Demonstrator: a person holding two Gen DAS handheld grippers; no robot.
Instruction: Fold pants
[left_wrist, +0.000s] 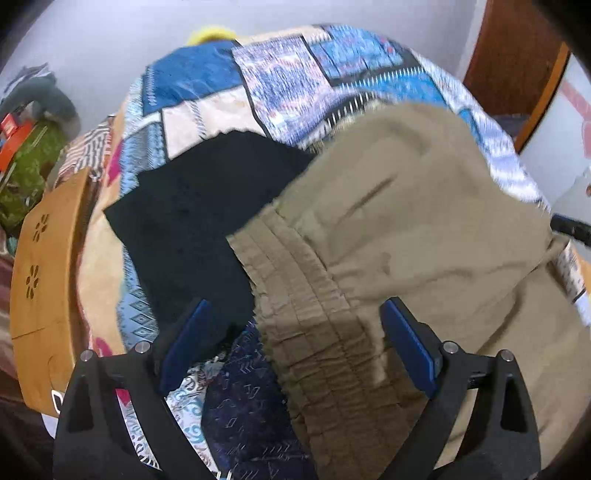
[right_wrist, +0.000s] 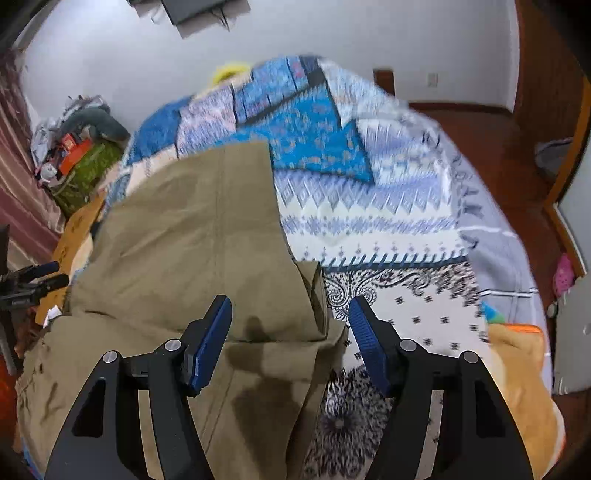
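Note:
Olive-khaki pants (left_wrist: 424, 221) lie on a patterned bedspread (left_wrist: 280, 85). Their gathered elastic waistband (left_wrist: 306, 314) runs between my left gripper's blue pads. My left gripper (left_wrist: 295, 321) is open above the waistband and holds nothing. In the right wrist view the pants (right_wrist: 192, 236) lie folded lengthwise, with a folded edge (right_wrist: 314, 295) near the pads. My right gripper (right_wrist: 290, 317) is open over that edge and holds nothing. The left gripper's tips (right_wrist: 44, 277) show at the left edge of that view.
A black garment (left_wrist: 199, 221) lies left of the pants. A wooden board with flower cutouts (left_wrist: 44, 273) stands at the bed's left side. Clutter (right_wrist: 77, 155) sits by the far wall. An orange cushion (right_wrist: 521, 354) lies at the right; wooden floor (right_wrist: 491, 140) lies beyond.

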